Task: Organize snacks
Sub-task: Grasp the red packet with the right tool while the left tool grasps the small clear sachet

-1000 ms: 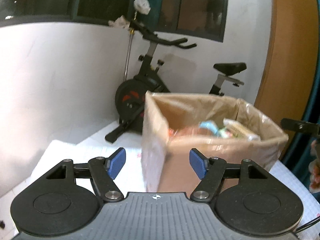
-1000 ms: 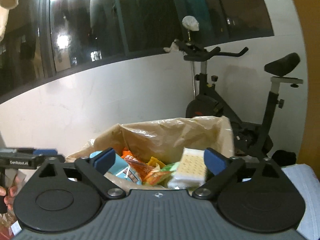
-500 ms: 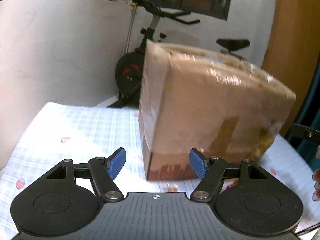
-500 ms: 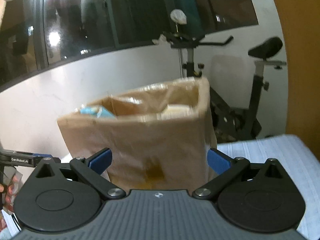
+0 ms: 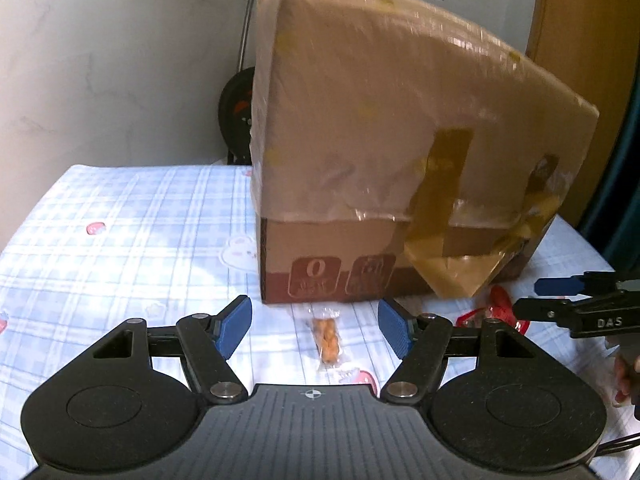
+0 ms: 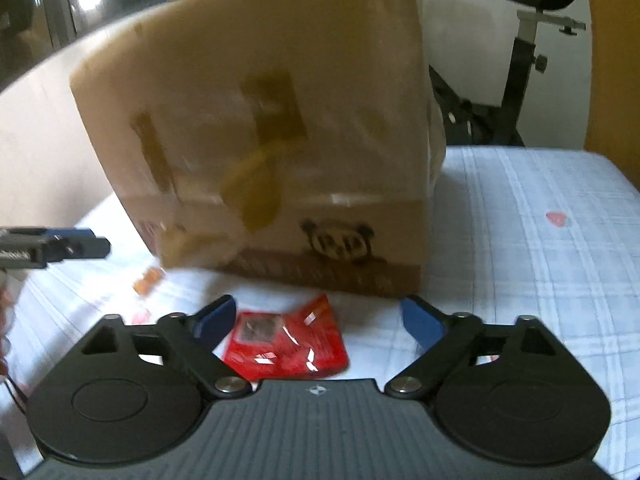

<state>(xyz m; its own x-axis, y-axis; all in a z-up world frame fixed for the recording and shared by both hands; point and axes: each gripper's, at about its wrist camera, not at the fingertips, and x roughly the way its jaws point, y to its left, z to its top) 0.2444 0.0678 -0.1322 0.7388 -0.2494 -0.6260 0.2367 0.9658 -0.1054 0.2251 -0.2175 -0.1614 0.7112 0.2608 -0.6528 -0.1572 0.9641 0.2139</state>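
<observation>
A tall cardboard box (image 5: pixel 400 140) wrapped in clear plastic and tape stands on the checked tablecloth (image 5: pixel 120 232); it also fills the right wrist view (image 6: pixel 272 140). My left gripper (image 5: pixel 315 322) is open and empty, low over a small clear packet of orange snacks (image 5: pixel 329 338) in front of the box. My right gripper (image 6: pixel 318 318) is open and empty, just above a red snack packet (image 6: pixel 286 344). The orange packet also shows at the left in the right wrist view (image 6: pixel 149 278). The box's contents are hidden.
An exercise bike (image 6: pixel 516 80) stands behind the table against the white wall. The right gripper's fingers (image 5: pixel 576 308) show at the right edge of the left wrist view, the red packet (image 5: pixel 496 308) beside them. An orange wooden panel (image 5: pixel 580 40) rises at the right.
Both grippers have dropped from above the box's open top to table level in front of it. The snacks inside went out of view; the orange and red packets on the cloth came into view.
</observation>
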